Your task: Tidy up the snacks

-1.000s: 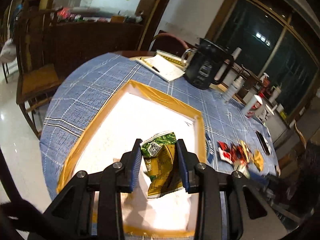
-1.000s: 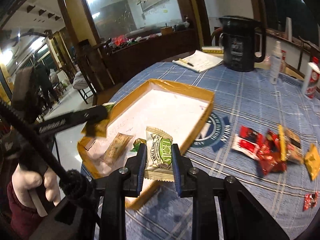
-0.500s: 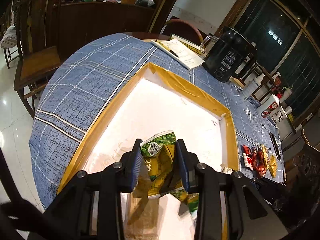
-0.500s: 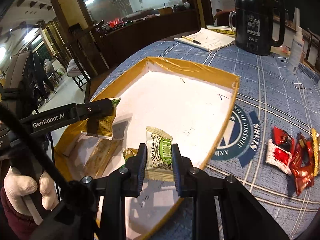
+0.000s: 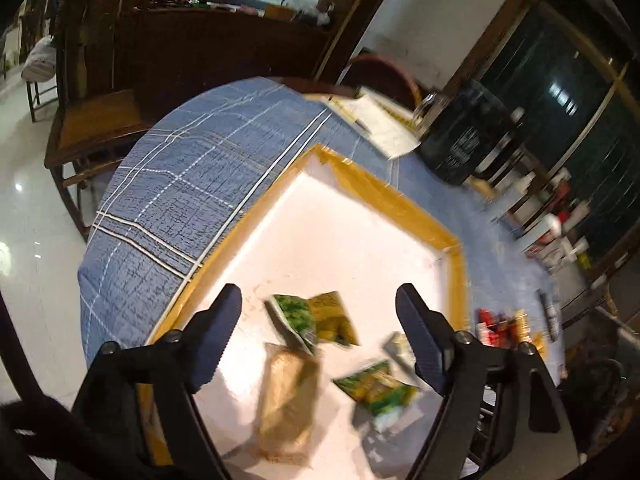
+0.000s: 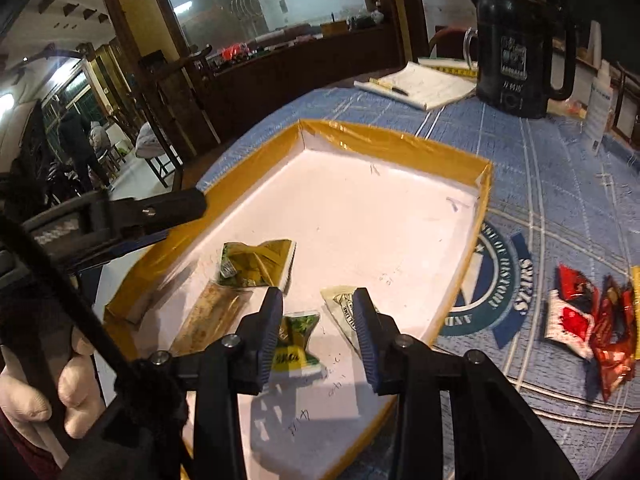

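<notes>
Kettle [image 6: 516,48], notepad [image 6: 420,84] and red packets [image 6: 588,320] lie outside tray [image 6: 400,140]. Left gripper [image 5: 320,320] and right gripper [image 6: 316,320] jaws are opening, empty, over dropped snacks [image 6: 256,264].

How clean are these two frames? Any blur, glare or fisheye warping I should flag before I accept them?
Left wrist view: motion-smeared, the snack packets in the tray and the kettle look soft; table edge bows strongly. Right wrist view: much sharper, red packets crisp; bright window glare upper left, tray floor near blown out, gripper shadow on its near part.
</notes>
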### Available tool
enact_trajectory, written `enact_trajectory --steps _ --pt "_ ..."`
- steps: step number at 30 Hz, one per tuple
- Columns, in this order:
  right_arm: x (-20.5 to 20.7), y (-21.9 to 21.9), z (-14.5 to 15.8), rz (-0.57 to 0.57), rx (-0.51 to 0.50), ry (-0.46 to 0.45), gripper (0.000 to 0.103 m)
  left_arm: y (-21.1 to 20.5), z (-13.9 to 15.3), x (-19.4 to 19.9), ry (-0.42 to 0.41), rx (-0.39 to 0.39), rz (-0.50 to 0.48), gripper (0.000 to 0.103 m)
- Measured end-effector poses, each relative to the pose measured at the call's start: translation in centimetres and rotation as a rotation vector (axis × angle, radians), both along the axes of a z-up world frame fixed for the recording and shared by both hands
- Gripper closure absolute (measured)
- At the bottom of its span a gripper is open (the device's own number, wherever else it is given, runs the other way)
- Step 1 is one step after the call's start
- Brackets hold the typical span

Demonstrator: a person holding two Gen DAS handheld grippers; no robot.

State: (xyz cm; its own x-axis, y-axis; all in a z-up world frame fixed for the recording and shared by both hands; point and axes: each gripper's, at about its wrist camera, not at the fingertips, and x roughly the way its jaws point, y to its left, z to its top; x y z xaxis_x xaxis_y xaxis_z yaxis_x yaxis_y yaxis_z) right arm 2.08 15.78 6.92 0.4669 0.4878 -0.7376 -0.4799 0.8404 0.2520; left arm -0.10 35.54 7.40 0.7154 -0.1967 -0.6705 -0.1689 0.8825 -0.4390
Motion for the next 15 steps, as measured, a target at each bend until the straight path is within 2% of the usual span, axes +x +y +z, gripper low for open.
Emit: enact_trajectory --steps 4,7,9,13,15 --pt "-1.1 -1.7 1.0 -0.019 0.024 -0.025 0.066 -0.6 0.7 -3.3 -0.067 -0.154 -0.045 0.023" --pt "-1.9 -3.7 1.2 -0.047 0.044 -0.021 0.066 -2.2 0.8 -5.1 -0.08 -0.243 -0.084 0.023" --pt "-2.6 -5.3 1.3 -0.068 0.05 -0.023 0.066 -3.9 1.1 -6.1 -0.085 -0.241 -0.1 0.023" --pt "-3.8 -8.8 1.3 -0.112 0.049 -0.034 0.066 -7.8 2.5 -7.9 -0.127 -0.146 -0.122 0.022" --pt "-4.3 -11.2 1.4 -0.145 0.04 -0.048 0.065 -9.3 2.9 -8.4 -0.132 -0.139 -0.147 0.019"
